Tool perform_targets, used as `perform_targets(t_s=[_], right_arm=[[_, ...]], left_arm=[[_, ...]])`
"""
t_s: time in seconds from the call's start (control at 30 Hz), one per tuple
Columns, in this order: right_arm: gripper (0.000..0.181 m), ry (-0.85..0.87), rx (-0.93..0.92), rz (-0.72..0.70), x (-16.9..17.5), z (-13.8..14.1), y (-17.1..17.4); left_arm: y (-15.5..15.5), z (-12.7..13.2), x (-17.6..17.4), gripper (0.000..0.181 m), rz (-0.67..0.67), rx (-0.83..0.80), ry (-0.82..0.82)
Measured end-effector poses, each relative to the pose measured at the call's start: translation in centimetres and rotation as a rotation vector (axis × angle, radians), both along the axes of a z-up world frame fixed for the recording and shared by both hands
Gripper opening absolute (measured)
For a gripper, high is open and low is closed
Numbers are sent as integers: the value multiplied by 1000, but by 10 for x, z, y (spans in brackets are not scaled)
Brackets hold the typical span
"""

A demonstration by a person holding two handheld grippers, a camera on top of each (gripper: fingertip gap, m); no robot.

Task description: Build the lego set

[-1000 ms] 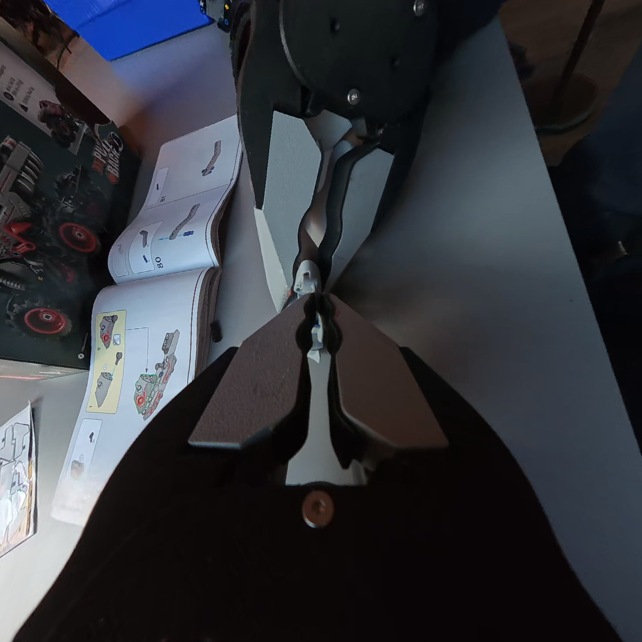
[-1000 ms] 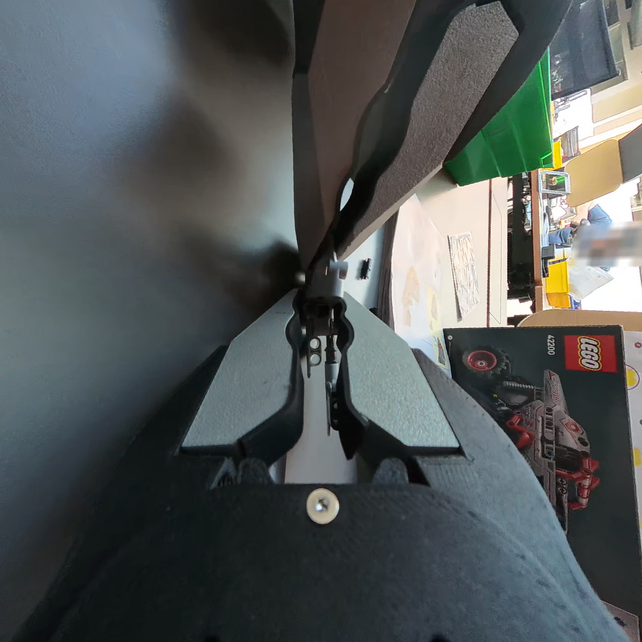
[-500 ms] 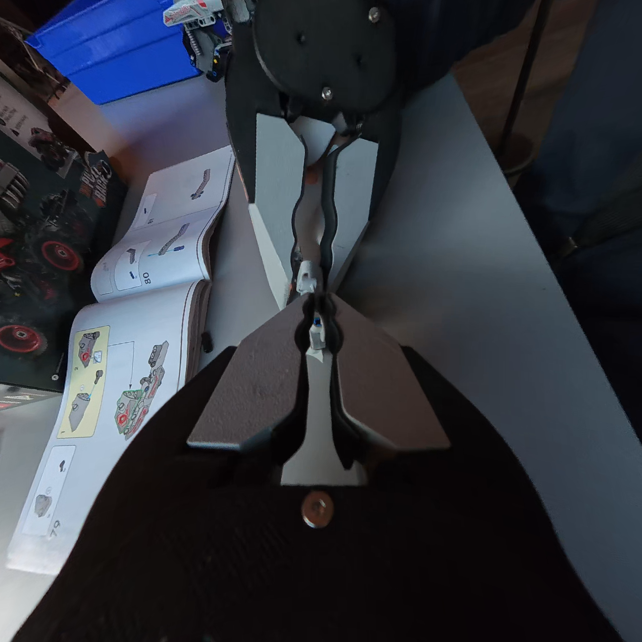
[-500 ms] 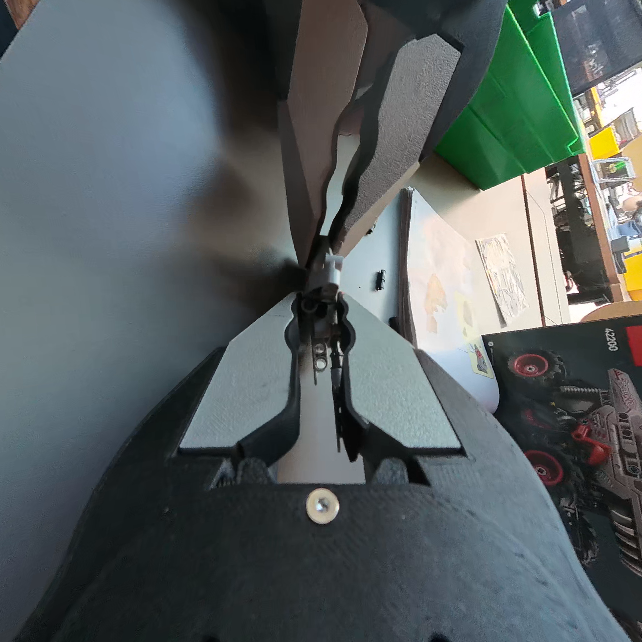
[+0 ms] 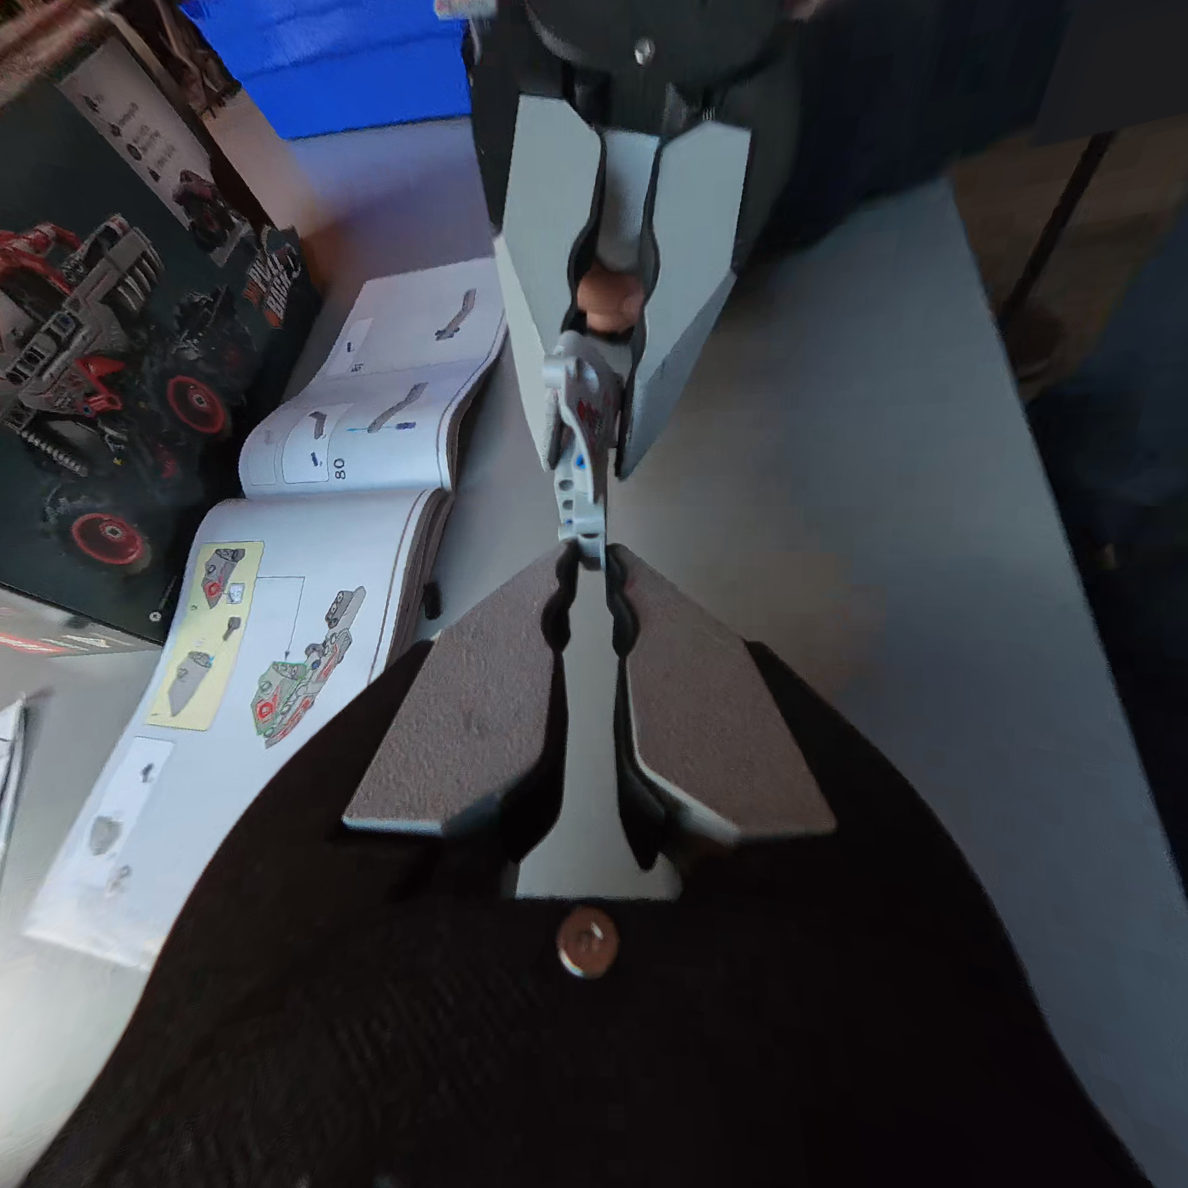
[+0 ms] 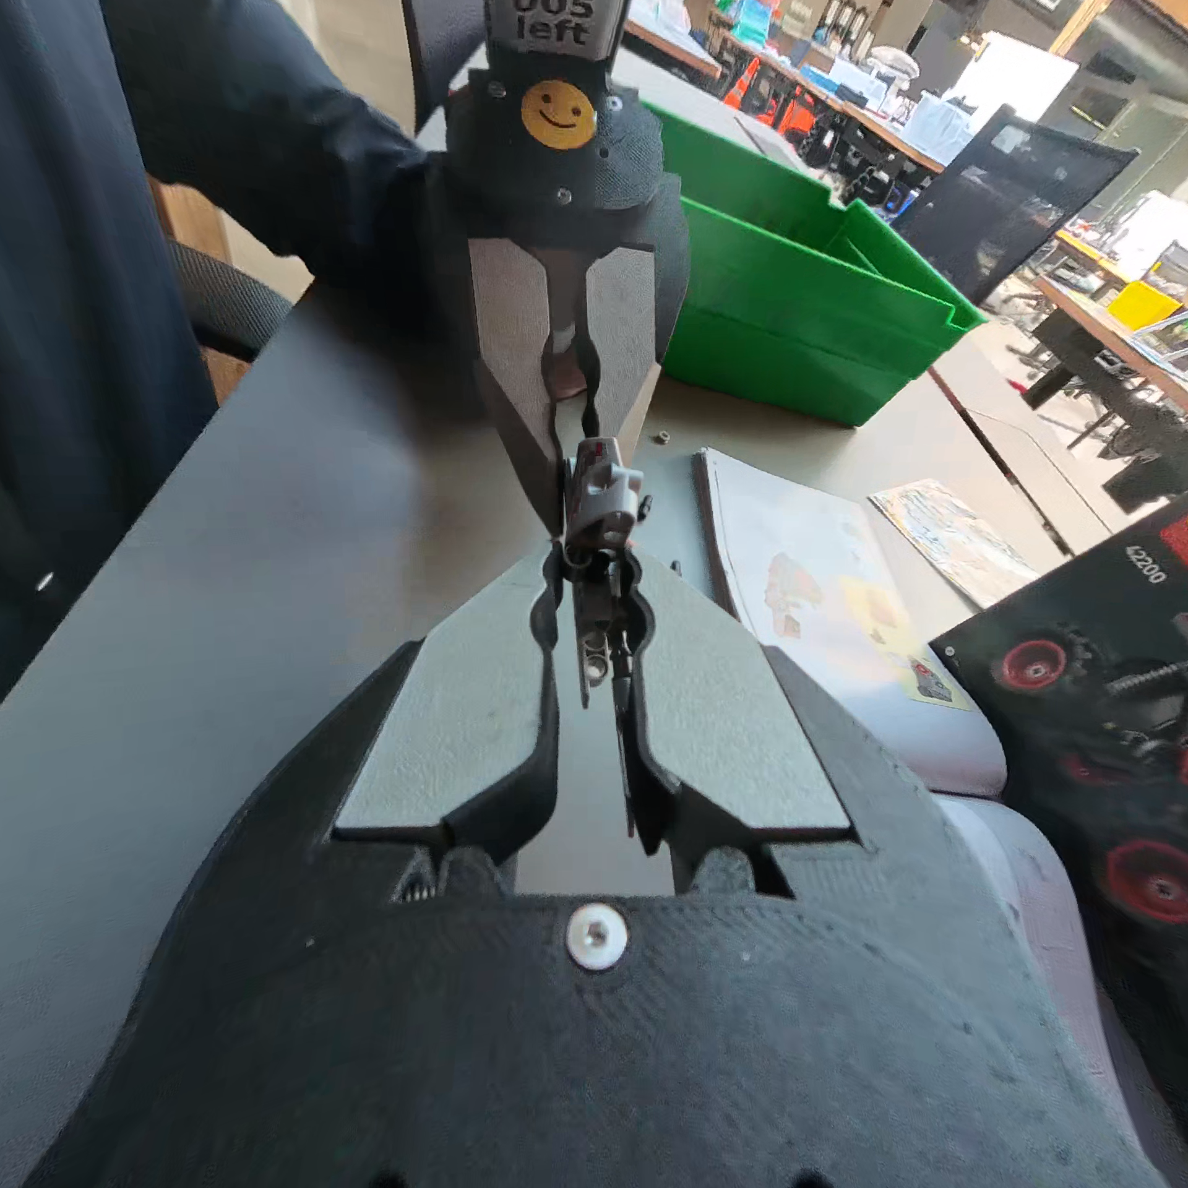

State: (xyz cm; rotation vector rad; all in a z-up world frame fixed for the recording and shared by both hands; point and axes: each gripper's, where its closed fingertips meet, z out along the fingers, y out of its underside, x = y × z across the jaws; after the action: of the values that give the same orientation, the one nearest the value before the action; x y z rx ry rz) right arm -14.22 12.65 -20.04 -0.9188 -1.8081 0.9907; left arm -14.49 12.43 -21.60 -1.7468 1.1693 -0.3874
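Observation:
A grey lego assembly [image 5: 582,411] with red sticker marks spans the gap between the two grippers above the grey table [image 5: 836,578]. My left gripper [image 5: 588,556] is shut on its lower, holed end. My right gripper [image 5: 586,468] faces it from the far side and is shut on the wider panel part. In the right wrist view my right gripper [image 6: 591,569] clamps the assembly [image 6: 601,495], which has a light grey connector on top. The left gripper [image 6: 591,488], with a yellow smiley sticker, holds the far end.
An open instruction booklet [image 5: 334,578] lies to the left with a small black pin [image 5: 429,601] beside it. The black lego box [image 5: 96,386] and a blue bin [image 5: 347,71] stand behind. A green bin [image 6: 803,302] and a sticker sheet [image 6: 958,540] are on the table. The table edge runs along the right.
Both grippers have tilted and moved slightly apart, so more of the grey assembly shows between the tips. The right wrist view has swung up from the table to level.

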Motion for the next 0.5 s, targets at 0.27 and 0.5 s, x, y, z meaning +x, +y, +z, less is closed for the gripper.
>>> perform_targets(t_s=[0.27,0.5], right_arm=[[13,91,16,72,4,11,-10],[26,13,38,57,5,2,-6]], left_arm=[[-11,24,9,6,-69,-13,-165],[-11,20,8,5,-33,100,11]])
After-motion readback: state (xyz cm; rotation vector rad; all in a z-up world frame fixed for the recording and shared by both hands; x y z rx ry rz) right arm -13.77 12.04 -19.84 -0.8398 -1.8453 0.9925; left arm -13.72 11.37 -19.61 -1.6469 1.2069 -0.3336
